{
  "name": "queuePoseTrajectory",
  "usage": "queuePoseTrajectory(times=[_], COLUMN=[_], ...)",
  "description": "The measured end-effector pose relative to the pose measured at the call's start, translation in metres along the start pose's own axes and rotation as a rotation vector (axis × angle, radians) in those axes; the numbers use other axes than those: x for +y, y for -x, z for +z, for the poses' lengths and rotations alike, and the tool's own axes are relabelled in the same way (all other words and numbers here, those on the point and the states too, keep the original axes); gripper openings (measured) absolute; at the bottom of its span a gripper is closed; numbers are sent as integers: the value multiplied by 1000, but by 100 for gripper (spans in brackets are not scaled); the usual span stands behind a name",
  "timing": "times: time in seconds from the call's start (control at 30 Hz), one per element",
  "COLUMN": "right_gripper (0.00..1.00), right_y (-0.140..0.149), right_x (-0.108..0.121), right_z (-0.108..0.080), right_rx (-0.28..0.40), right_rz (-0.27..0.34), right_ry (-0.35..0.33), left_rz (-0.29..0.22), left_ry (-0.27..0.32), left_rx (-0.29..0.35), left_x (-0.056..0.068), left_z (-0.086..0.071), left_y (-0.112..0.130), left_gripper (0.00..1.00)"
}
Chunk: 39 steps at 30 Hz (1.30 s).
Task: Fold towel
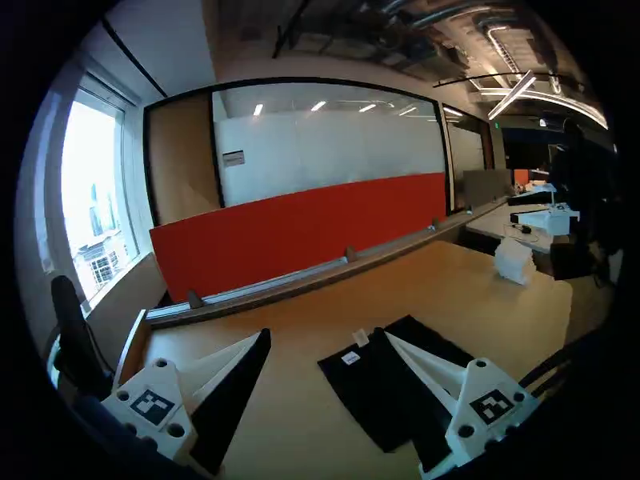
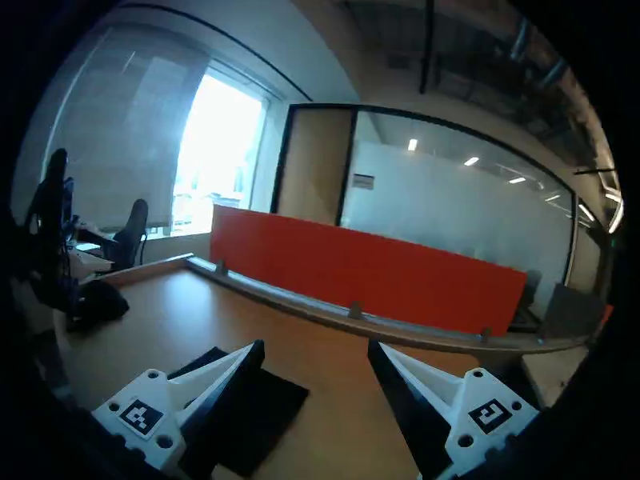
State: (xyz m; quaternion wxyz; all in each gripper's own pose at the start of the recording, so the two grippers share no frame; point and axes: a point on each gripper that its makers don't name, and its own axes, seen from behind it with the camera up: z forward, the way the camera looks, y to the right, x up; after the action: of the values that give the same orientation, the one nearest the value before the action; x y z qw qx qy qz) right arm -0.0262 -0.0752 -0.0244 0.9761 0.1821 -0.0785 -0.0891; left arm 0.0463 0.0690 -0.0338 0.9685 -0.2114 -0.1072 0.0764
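- Desk: the black towel lies flat near the front edge.
- Left hand-held gripper: wide open, empty; the towel lies under its right finger.
- Right hand-held gripper: wide open, empty; the towel lies under its left finger, so it lies between the two.

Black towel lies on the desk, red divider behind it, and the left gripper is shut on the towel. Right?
Not quite: the left gripper is open, jaws wide apart, as the left gripper view shows. The black towel does lie on the desk, red divider behind it.
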Motion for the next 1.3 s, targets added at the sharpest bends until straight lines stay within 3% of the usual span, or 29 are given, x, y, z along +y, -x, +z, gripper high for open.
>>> queuePoseTrajectory(times=[0.2,0.6,1.07,1.3], right_gripper=[100,100,100,100], right_y=[8,36,80,111], right_x=[-19,-44,-60,-74], right_z=[3,7,17,22], right_rx=[-43,-121,-207,-246], right_rz=[-49,-88,-100,-104], right_ry=[-80,-192,-247,-278], left_rz=[28,50,94,123], left_ry=[59,108,153,191], left_rx=[-30,-74,-144,-182], left_x=[14,30,49,68], left_z=[1,9,21,26], left_y=[7,27,75,105], left_gripper=[94,94,94,94])
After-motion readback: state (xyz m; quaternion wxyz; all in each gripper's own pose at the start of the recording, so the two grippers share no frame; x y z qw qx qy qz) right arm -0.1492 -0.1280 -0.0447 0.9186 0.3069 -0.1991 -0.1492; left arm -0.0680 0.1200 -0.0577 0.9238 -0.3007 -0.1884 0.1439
